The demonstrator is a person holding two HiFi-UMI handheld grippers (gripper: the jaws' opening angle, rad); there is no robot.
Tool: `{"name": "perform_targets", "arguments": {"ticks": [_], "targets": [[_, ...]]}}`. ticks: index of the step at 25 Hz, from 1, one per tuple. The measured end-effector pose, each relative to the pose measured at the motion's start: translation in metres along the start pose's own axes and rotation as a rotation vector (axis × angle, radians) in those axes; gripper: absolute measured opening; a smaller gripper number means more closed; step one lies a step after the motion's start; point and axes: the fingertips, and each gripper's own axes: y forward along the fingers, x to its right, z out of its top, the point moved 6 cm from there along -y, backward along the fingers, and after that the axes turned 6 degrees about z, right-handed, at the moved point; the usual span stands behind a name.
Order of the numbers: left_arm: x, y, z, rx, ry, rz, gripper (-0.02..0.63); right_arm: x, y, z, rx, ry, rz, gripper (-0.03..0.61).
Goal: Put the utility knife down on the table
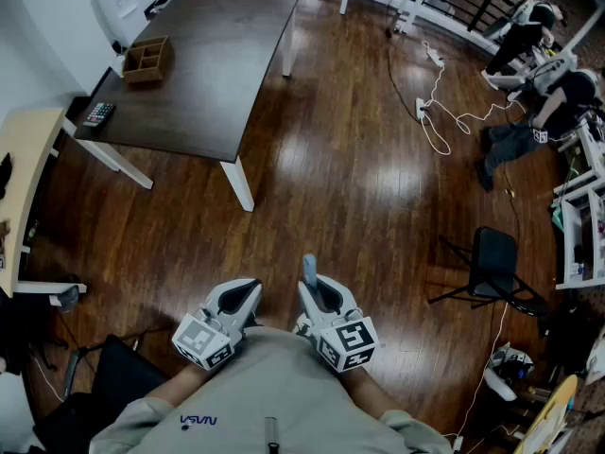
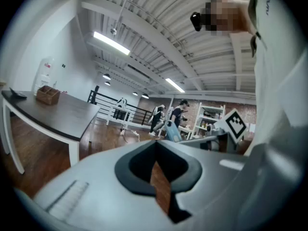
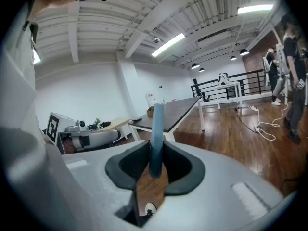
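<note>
A slim blue utility knife point(image 1: 309, 267) sticks forward out of my right gripper point(image 1: 310, 284), which is shut on its lower end; in the right gripper view the knife point(image 3: 156, 129) stands upright between the dark pads. My left gripper point(image 1: 251, 289) is beside it at chest height, shut with nothing in it; in the left gripper view its tips point(image 2: 155, 159) meet, with only floor showing behind them. The dark brown table point(image 1: 208, 74) stands well ahead of both grippers, across open floor. It also shows in the right gripper view point(image 3: 179, 109) and the left gripper view point(image 2: 57, 112).
On the table's far left sit a wooden compartment box point(image 1: 146, 60) and a remote point(image 1: 98, 113). A pale desk point(image 1: 21, 164) is at the left edge. A black folding chair point(image 1: 493, 263), floor cables point(image 1: 435, 112), shelves and people point(image 1: 544, 97) are on the right.
</note>
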Motion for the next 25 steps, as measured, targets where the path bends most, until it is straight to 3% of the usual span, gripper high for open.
{"name": "perform_targets", "arguments": {"ticks": [10,18,25], "targets": [[-0.142,-0.062,0.036,0.074,-0.040,0.069,-0.002,-0.087,0.158,0.038,-0.081,-0.103,0.106,0.087],[-0.224,-0.143,0.063,0.202,-0.032,0.283,-0.002,-0.157,0.256,0.070,-0.140,-0.274,0.267,0.087],[-0.257,-0.186,0.056,0.268,-0.076,0.483,-0.002,-0.165,0.328,0.080,-0.190,-0.273,0.333,0.087]]}}
